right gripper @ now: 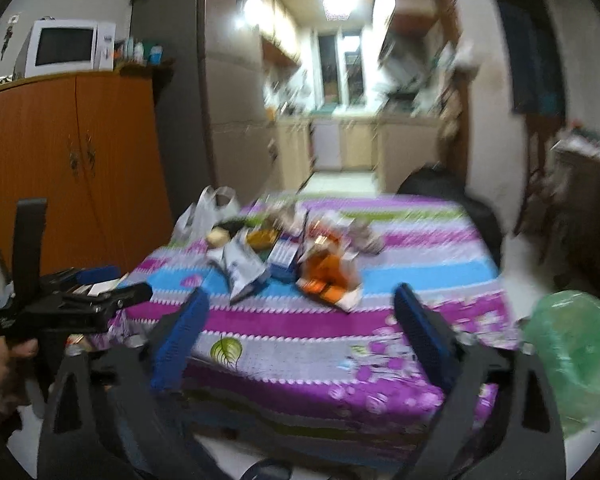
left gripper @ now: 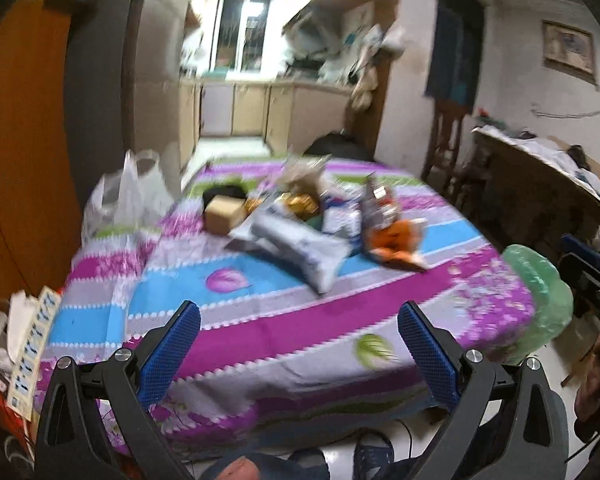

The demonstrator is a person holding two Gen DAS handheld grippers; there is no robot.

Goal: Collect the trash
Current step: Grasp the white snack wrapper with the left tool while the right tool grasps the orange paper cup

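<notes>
A heap of trash lies in the middle of the striped cloth table (left gripper: pixel 260 320): a white-and-grey plastic pouch (left gripper: pixel 300 244), an orange wrapper (left gripper: pixel 396 240), a small cardboard box (left gripper: pixel 224 216) and other packets behind. In the right wrist view I see the same pouch (right gripper: pixel 244 268) and orange wrapper (right gripper: pixel 328 272). A green plastic bag (left gripper: pixel 540 300) (right gripper: pixel 576 352) hangs at the table's near right corner. My left gripper (left gripper: pixel 300 332) is open over the near edge, nothing between its blue pads. My right gripper (right gripper: pixel 300 320) is open too, with nothing between its pads and short of the heap.
A white plastic bag (left gripper: pixel 128 196) stands at the table's left side. An orange cupboard (right gripper: pixel 76 160) with a microwave (right gripper: pixel 64 48) is on the left. A dark chair (right gripper: pixel 444 184) is behind the table, another cluttered table (left gripper: pixel 548 176) at right. A hand holds the left gripper's body (right gripper: pixel 60 300).
</notes>
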